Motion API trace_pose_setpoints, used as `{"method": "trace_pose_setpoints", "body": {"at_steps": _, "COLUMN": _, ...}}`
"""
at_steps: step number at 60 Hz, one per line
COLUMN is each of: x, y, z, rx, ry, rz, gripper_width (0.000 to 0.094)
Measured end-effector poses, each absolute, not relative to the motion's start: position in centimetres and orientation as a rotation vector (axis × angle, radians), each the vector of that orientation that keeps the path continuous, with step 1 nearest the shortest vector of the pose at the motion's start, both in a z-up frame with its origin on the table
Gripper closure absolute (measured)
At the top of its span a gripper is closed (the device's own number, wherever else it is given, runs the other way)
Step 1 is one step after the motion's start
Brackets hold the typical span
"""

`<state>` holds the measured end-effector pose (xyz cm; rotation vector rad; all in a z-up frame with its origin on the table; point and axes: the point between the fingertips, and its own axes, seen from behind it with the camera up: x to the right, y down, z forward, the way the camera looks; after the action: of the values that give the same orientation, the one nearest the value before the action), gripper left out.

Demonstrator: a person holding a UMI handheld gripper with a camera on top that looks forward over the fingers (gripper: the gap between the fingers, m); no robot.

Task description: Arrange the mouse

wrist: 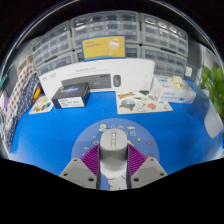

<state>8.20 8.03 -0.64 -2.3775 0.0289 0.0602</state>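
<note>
A grey computer mouse (116,141) is held between the purple pads of my gripper (113,168), both fingers pressing on its sides. It hangs just above a round grey mouse mat (92,132) with coloured marks, which lies on the blue table (40,135). The mouse's front points away from me toward the back of the table. The rear of the mouse is hidden between the fingers (88,163).
A white box with a keyboard and mouse picture (108,77) stands at the back centre. A black box (71,95) lies to its left. Printed sheets (140,100) lie to the right. Storage drawers (165,35) line the back wall. A plant (212,82) stands at the right.
</note>
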Motion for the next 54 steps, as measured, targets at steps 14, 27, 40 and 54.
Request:
{"method": "trace_pose_setpoints", "body": {"at_steps": 14, "x": 8.3, "y": 8.0, "z": -0.8, "rx": -2.401, "ry": -0.01, "rz": 0.034, "gripper_width": 0.048}}
{"method": "trace_pose_setpoints", "body": {"at_steps": 27, "x": 9.1, "y": 7.5, "z": 0.0, "rx": -2.508, "ry": -0.089, "rz": -0.082, "gripper_width": 0.0048}}
{"method": "trace_pose_setpoints", "body": {"at_steps": 40, "x": 8.4, "y": 9.0, "z": 9.4, "rx": -2.376, "ry": -0.071, "rz": -0.07, "gripper_width": 0.0064}}
{"method": "trace_pose_setpoints", "body": {"at_steps": 54, "x": 6.9, "y": 9.6, "z": 18.8, "rx": -2.225, "ry": -0.016, "rz": 0.0, "gripper_width": 0.0064}}
